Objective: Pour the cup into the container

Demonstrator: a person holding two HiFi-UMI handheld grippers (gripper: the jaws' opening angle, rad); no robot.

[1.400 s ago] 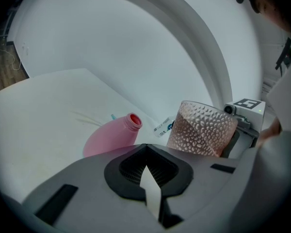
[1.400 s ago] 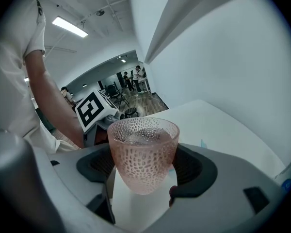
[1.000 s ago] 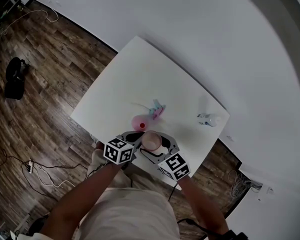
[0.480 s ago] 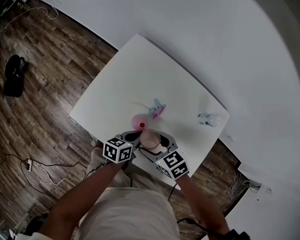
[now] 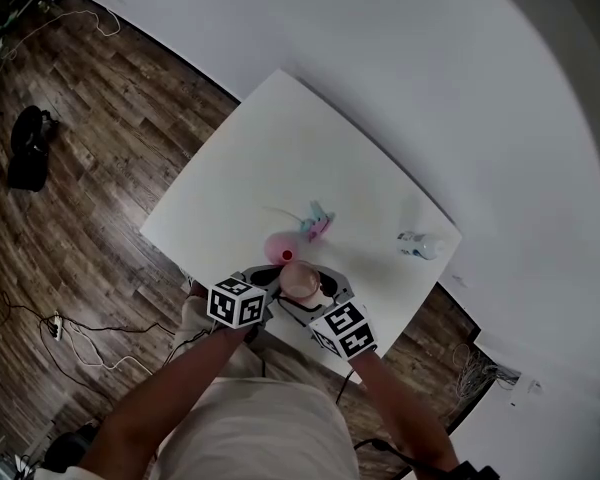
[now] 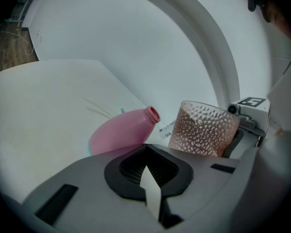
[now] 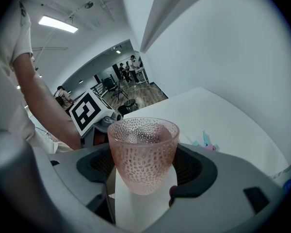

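Two forearms [image 5: 175, 383] extended forward; right hand-held gripper [image 7: 144, 181] clamps cup [image 7: 143, 147].

Floor [image 5: 90, 198] — dark wood planks, with loose cables [image 5: 80, 334] and a black bag [image 5: 28, 150] lying on it.
Wall [image 5: 430, 58] — plain white, rising behind a white square table [image 5: 270, 158].
Ceiling strip light [image 7: 58, 24] — lit, over an open room in the right gripper view.
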